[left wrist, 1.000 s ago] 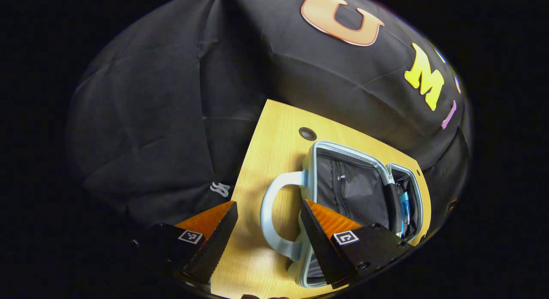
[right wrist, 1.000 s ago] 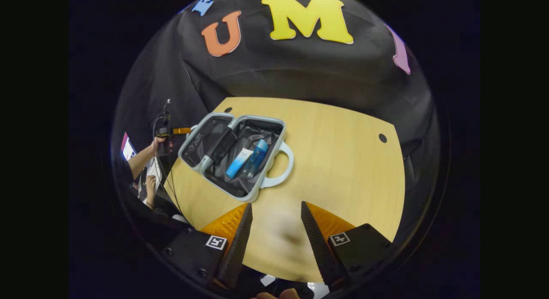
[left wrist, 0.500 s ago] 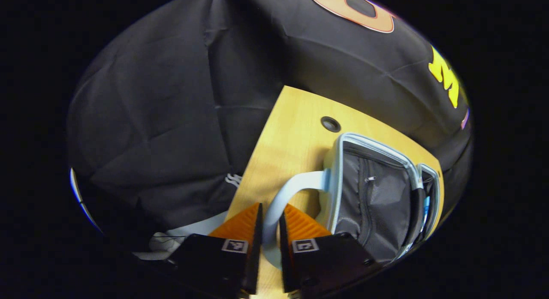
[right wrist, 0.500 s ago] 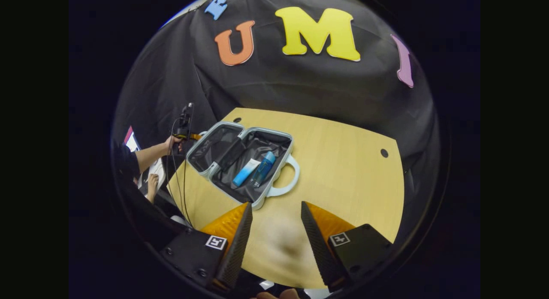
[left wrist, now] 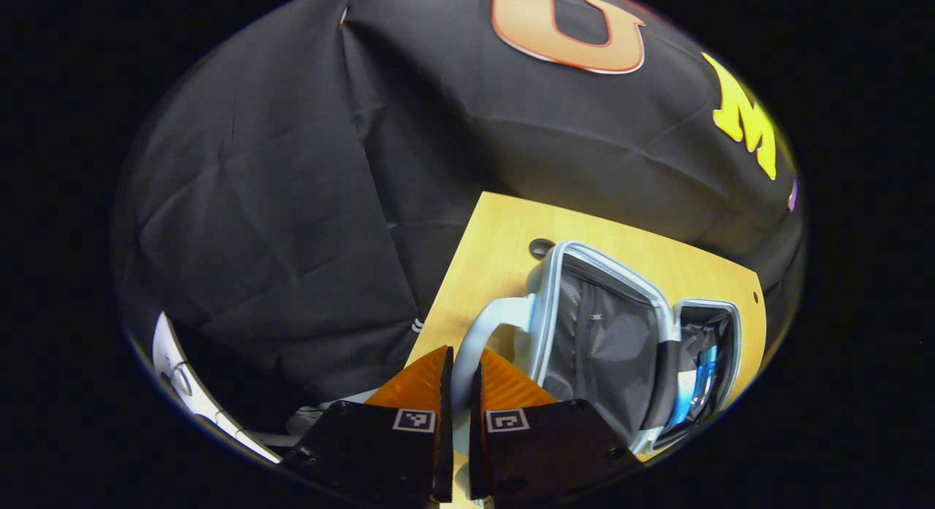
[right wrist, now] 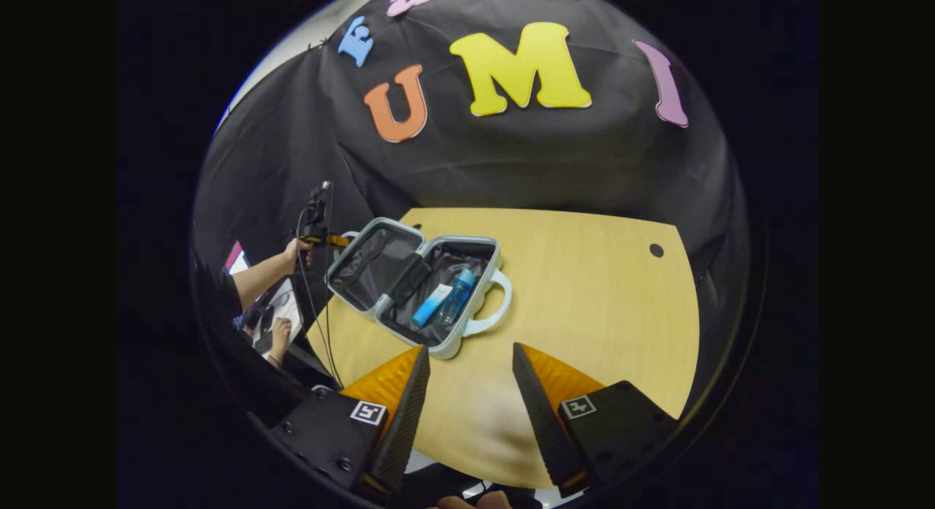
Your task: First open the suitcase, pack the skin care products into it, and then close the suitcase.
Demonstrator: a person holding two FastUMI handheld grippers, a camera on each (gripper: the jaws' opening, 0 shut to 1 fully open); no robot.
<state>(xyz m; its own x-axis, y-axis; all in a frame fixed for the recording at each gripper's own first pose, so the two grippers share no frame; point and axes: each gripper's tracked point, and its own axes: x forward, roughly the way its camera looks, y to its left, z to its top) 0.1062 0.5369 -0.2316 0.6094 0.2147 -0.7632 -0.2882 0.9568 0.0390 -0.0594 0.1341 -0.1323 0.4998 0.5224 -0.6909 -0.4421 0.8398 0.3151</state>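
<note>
Left gripper clamps the lid handle between its jaws, likely to swing the lid shut. Beyond: suitcase open, tube and bottle inside. Right gripper gapes, idle.

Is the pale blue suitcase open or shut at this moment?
Open. The pale blue hard-shell suitcase lies with both halves spread, dark lining exposed, and a blue tube and blue bottle lying inside.

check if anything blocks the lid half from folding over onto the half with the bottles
Nothing visible does. The left gripper grips the lid handle; the tube and bottle lie flat inside the suitcase.
</note>
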